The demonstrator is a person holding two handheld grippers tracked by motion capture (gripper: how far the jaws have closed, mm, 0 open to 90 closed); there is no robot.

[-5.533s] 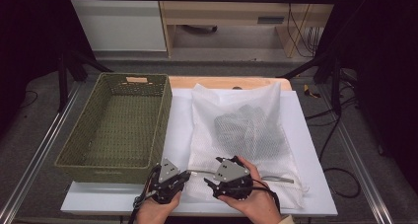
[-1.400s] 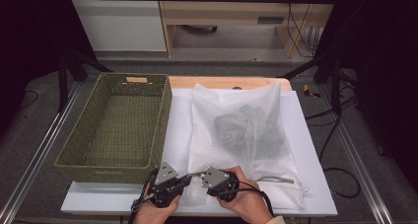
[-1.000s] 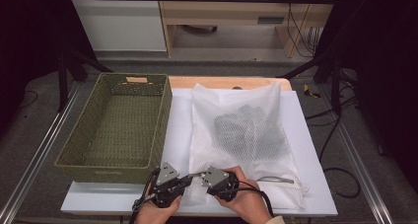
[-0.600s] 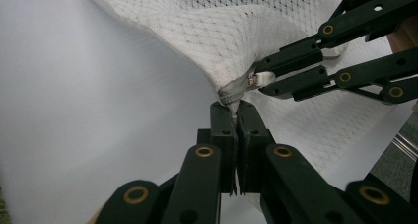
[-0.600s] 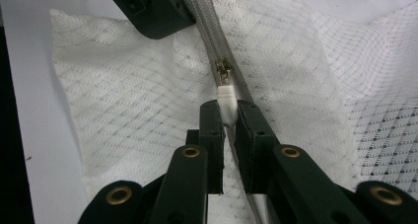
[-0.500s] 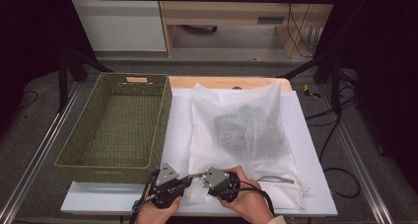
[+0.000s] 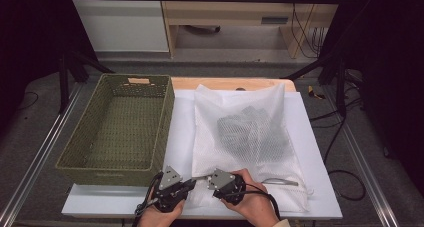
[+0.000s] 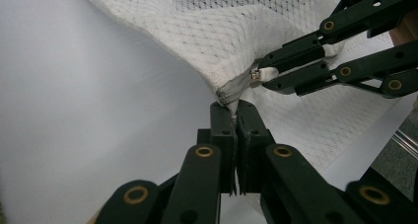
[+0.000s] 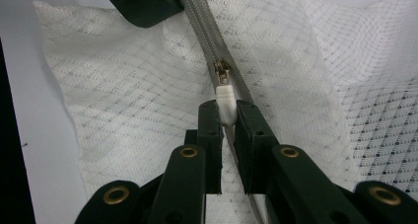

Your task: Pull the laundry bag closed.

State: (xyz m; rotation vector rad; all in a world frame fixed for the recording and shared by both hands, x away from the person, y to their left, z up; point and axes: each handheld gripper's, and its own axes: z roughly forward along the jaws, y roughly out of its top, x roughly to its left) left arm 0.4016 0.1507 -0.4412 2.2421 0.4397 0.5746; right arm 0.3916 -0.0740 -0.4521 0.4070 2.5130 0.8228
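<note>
Both grippers have drawn closer together than in the earliest high view, where the right gripper [image 7: 209,179] sat further right along the near edge of the mesh laundry bag [image 7: 240,137]; over the most recent pictures neither shows any visible shift. Left gripper [image 8: 236,116] is clenched on the fabric at the end of the zipper [image 9: 207,36], at the bag's near-left corner, pinning that corner just above the white table [image 7: 320,187]. Right gripper is clamped on the white zipper pull tab [image 9: 225,103], the metal slider [image 9: 221,70] lying just beyond its jaws on the zipper track. Judgement: the closing-up of the two grippers has brought the anchor hold and the pull hold into place side by side, so the work in hand appears to be running the zipper along the bag's near edge, with the slider not yet far from the held corner. Bag lies flat on the table, right of the green woven basket [image 7: 120,127], with a dark garment [image 7: 250,132] visible inside through the mesh. Bag, basket and garment lie as in the earlier high views; no displacement noted.
</note>
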